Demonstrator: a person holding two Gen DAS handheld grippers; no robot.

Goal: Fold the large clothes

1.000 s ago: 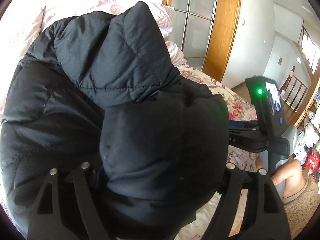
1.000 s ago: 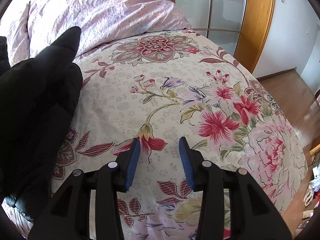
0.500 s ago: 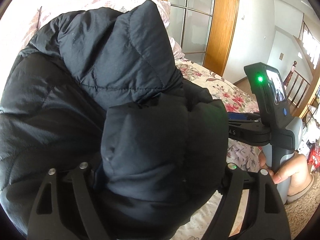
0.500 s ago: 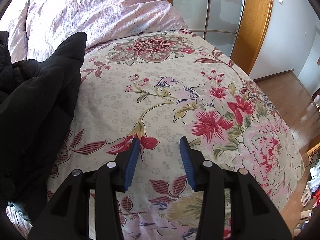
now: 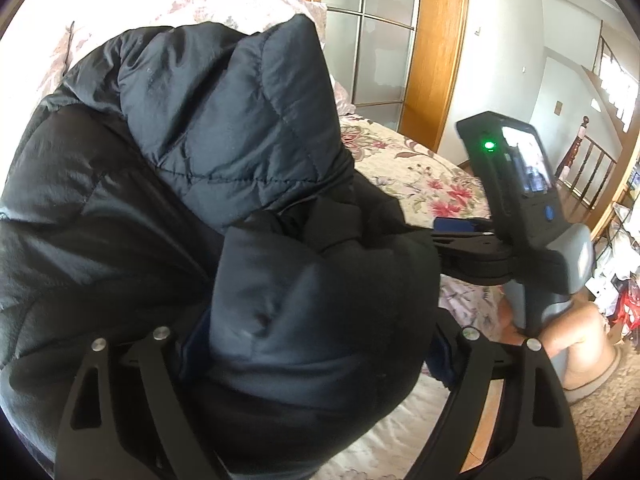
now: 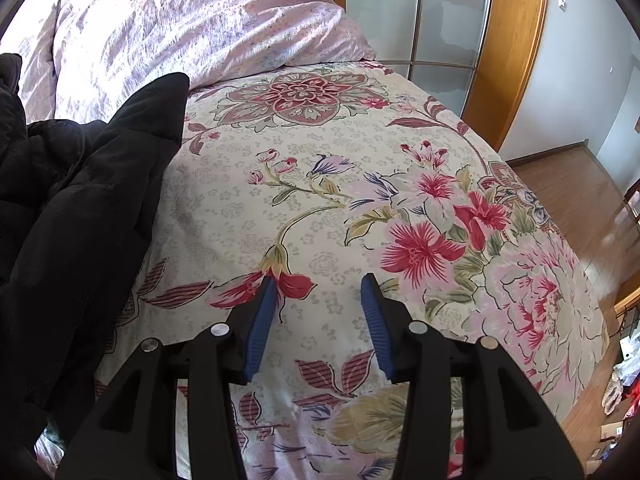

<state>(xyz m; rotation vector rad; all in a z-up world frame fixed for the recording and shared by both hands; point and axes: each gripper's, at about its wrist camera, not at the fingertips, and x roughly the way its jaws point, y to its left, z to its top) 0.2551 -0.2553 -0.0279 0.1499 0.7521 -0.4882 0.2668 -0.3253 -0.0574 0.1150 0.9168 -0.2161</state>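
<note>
Jacket [image 5: 180, 208] fills frame left/centre, bunched on bed [image 6: 320, 208]; fold prob. only partway. L gripper [image 5: 312, 344] jaws just widening, a thick wad between, grip unclear. R gripper [image 6: 318, 320] part-open, empty, lower centre.

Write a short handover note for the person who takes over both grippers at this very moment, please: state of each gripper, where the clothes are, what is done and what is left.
Left gripper: jaws wide and just been opening, a thick bunch of the black padded jacket sits between them; whether the pads press it cannot be seen.
Right gripper: open and empty, above the floral bedspread.
Jacket: piled on the left part of the bed, beside the pink pillow.
Done: jacket gathered up, no neat fold visible.
Left: lay it flat, fold it, probably with the right gripper helping.
</note>
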